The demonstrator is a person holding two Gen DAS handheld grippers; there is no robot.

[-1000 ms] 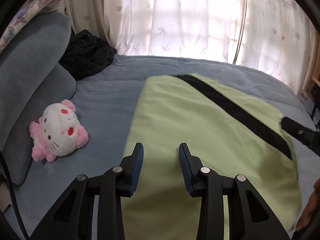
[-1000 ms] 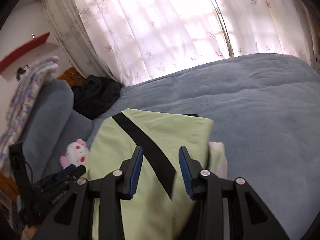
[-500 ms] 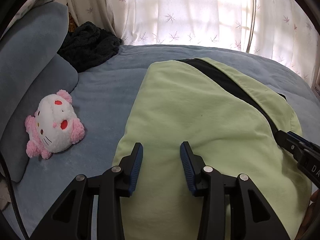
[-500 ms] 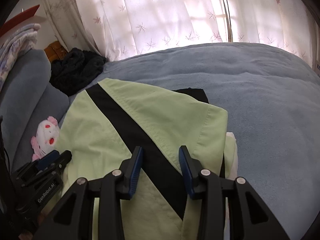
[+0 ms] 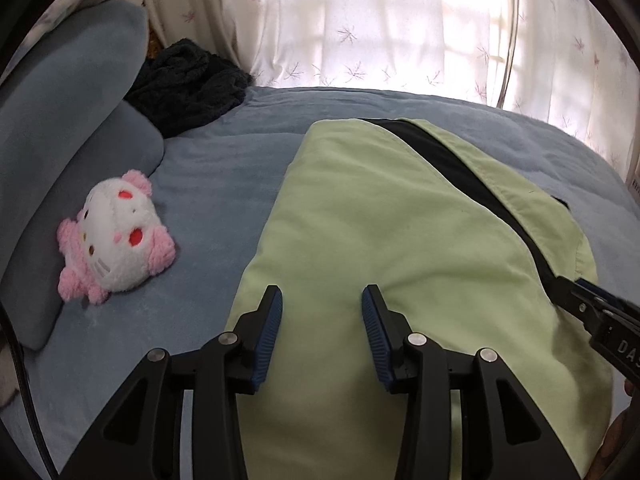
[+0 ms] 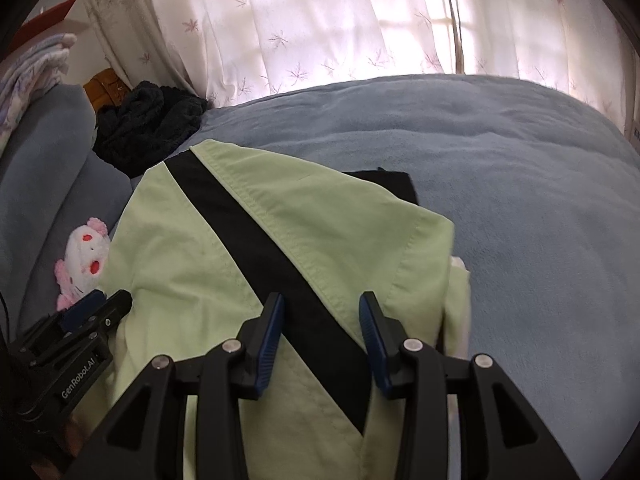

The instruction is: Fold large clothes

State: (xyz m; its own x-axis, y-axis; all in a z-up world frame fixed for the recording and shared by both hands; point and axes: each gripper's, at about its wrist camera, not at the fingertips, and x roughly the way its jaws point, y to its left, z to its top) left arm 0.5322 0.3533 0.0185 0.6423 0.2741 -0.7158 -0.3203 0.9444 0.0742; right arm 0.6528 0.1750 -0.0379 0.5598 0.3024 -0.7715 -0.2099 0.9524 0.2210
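- My left tongs (image 5: 322, 300) are hovering released over a soft, pale green garment (image 5: 400, 248), nothing between the ribbed blue pads.
- My right tongs (image 6: 320, 308) are widening, empty, above its black stripe (image 6: 256, 248).
- The garment is lying folded, smooth and roughly oblong, on the fuzzy blue bed (image 6: 520, 200), its long axis running away toward the curtain (image 5: 380, 20).
- A fluffy pink-and-white plush toy (image 5: 114, 236) is sitting beside it.

The garment's (image 5: 400, 240) near end is cut off by the lower edge. A white layer (image 6: 460, 296) beneath its corner is mostly hidden, possibly a lining.
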